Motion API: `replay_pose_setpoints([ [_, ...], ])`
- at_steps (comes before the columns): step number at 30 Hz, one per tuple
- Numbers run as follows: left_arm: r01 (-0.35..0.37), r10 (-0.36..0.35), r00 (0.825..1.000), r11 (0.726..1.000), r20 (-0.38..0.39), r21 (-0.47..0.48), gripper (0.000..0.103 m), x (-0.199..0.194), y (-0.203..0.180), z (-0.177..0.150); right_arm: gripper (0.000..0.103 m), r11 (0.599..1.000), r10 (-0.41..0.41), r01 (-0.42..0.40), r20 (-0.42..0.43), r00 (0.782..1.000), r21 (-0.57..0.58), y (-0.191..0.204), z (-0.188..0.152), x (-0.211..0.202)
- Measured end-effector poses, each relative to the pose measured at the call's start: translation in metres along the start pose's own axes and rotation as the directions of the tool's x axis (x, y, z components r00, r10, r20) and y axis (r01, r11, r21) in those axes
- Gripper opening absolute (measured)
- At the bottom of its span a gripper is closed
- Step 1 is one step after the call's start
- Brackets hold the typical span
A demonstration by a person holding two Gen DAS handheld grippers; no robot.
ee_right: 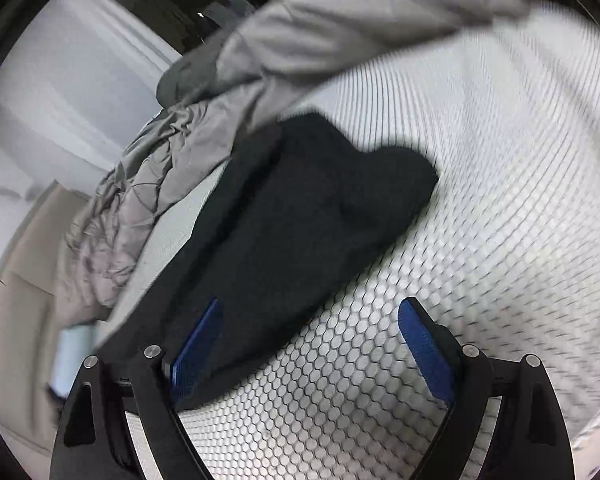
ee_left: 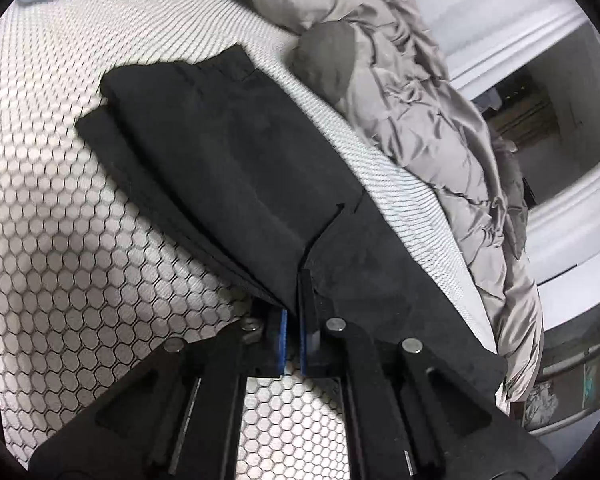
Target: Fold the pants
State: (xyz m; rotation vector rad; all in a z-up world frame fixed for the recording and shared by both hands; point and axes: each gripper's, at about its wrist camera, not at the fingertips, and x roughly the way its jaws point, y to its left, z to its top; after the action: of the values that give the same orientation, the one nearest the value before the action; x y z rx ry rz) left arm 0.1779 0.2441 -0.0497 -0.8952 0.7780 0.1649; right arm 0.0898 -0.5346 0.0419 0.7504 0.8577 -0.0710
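Observation:
The black pants (ee_left: 236, 168) lie partly folded on a white bed cover with a honeycomb pattern (ee_left: 60, 240). My left gripper (ee_left: 293, 300) is shut on the near edge of the pants, and the fabric drapes over its right finger. In the right wrist view the pants (ee_right: 300, 216) stretch away from the lower left. My right gripper (ee_right: 308, 336) is open, its left blue pad (ee_right: 196, 344) against the edge of the pants and its right pad (ee_right: 426, 348) over the bare cover. This view is blurred by motion.
A crumpled grey duvet (ee_left: 428, 120) lies along the far side of the bed; it also shows in the right wrist view (ee_right: 172, 168). White walls and a dark doorway (ee_left: 520, 112) lie beyond it.

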Motion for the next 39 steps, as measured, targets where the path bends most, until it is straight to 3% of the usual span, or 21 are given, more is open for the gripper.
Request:
replay_pose_setpoints([
  [2, -0.003, 0.003, 1.000, 1.000, -0.012, -0.019, 0.001, 0.005, 0.003, 0.002, 0.090, 0.993, 0.080, -0.076, -0.035, 0.996, 0.094, -0.016, 0.010, 0.023],
  [4, 0.003, -0.003, 1.000, 1.000, -0.006, -0.019, 0.001, 0.003, 0.004, 0.002, 0.082, 0.984, 0.094, -0.094, 0.008, 0.996, 0.150, -0.027, 0.023, 0.036],
  [5, 0.003, -0.003, 1.000, 1.000, -0.003, -0.010, 0.002, 0.002, 0.006, 0.000, 0.064, 0.984, 0.072, -0.079, 0.049, 0.996, 0.161, -0.031, 0.030, 0.038],
  [6, 0.003, -0.003, 1.000, 1.000, -0.003, -0.005, 0.002, 0.001, 0.007, -0.001, 0.040, 0.984, 0.046, -0.058, 0.074, 0.996, 0.167, -0.034, 0.033, 0.040],
  [8, 0.011, -0.011, 1.000, 1.000, -0.006, 0.001, 0.002, -0.007, 0.010, -0.007, 0.016, 0.985, 0.050, -0.061, 0.070, 0.996, 0.161, -0.038, 0.035, 0.042],
  [9, 0.011, -0.011, 1.000, 1.000, -0.004, 0.004, 0.002, -0.012, 0.012, -0.009, 0.012, 0.986, 0.047, -0.058, 0.073, 0.996, 0.157, -0.036, 0.033, 0.036],
  [14, -0.009, 0.009, 1.000, 1.000, -0.005, 0.029, 0.001, -0.046, 0.032, -0.032, 0.011, 0.995, 0.050, -0.058, 0.104, 0.993, 0.077, -0.018, 0.005, -0.022],
  [17, -0.051, 0.053, 0.998, 0.995, -0.021, 0.083, 0.005, -0.058, 0.039, -0.042, 0.013, 0.995, 0.000, -0.005, 0.053, 0.999, 0.097, -0.028, -0.015, -0.038],
  [19, -0.077, 0.080, 0.996, 0.994, -0.025, 0.083, 0.009, -0.066, 0.044, -0.046, 0.024, 0.997, -0.045, 0.046, -0.022, 0.999, 0.056, -0.032, -0.026, -0.035],
  [20, -0.081, 0.083, 0.996, 0.994, -0.026, 0.074, 0.009, -0.070, 0.046, -0.045, 0.043, 0.996, -0.078, 0.079, -0.028, 0.997, 0.048, -0.037, -0.029, -0.037],
  [21, -0.076, 0.077, 0.997, 0.995, -0.018, 0.066, 0.009, -0.077, 0.045, -0.045, 0.054, 0.993, -0.095, 0.095, -0.008, 0.995, 0.063, -0.043, -0.031, -0.044],
  [24, -0.079, 0.077, 0.996, 0.995, 0.033, 0.069, 0.021, -0.095, 0.037, -0.043, 0.064, 0.987, -0.029, 0.018, 0.067, 0.997, 0.163, -0.056, -0.028, -0.065],
  [26, -0.088, 0.083, 0.995, 0.992, 0.060, 0.087, 0.034, -0.104, 0.028, -0.043, 0.062, 0.979, 0.012, -0.033, 0.104, 0.994, 0.203, -0.061, -0.025, -0.069],
  [28, -0.115, 0.107, 0.991, 0.988, 0.080, 0.102, 0.040, -0.108, 0.022, -0.044, 0.031, 0.974, -0.042, 0.016, 0.110, 0.993, 0.225, -0.068, -0.024, -0.067],
  [30, -0.121, 0.111, 0.990, 0.987, 0.092, 0.108, 0.042, -0.111, 0.021, -0.043, 0.018, 0.974, -0.047, 0.022, 0.105, 0.993, 0.227, -0.070, -0.023, -0.064],
  [34, -0.122, 0.113, 0.989, 0.988, 0.094, 0.092, 0.043, -0.116, 0.026, -0.041, 0.015, 0.982, -0.048, 0.031, 0.090, 0.995, 0.184, -0.077, -0.034, -0.084],
  [36, -0.127, 0.118, 0.988, 0.988, 0.103, 0.093, 0.043, -0.116, 0.025, -0.040, 0.017, 0.983, -0.114, 0.108, 0.032, 0.993, 0.148, -0.080, -0.036, -0.077],
  [37, -0.131, 0.121, 0.987, 0.987, 0.105, 0.089, 0.043, -0.119, 0.025, -0.040, 0.020, 0.977, -0.186, 0.186, -0.013, 0.982, 0.103, -0.080, -0.036, -0.071],
  [39, -0.117, 0.106, 0.988, 0.989, 0.111, 0.091, 0.043, -0.122, 0.023, -0.040, 0.029, 0.972, -0.224, 0.224, -0.010, 0.975, 0.066, -0.078, -0.037, -0.075],
])
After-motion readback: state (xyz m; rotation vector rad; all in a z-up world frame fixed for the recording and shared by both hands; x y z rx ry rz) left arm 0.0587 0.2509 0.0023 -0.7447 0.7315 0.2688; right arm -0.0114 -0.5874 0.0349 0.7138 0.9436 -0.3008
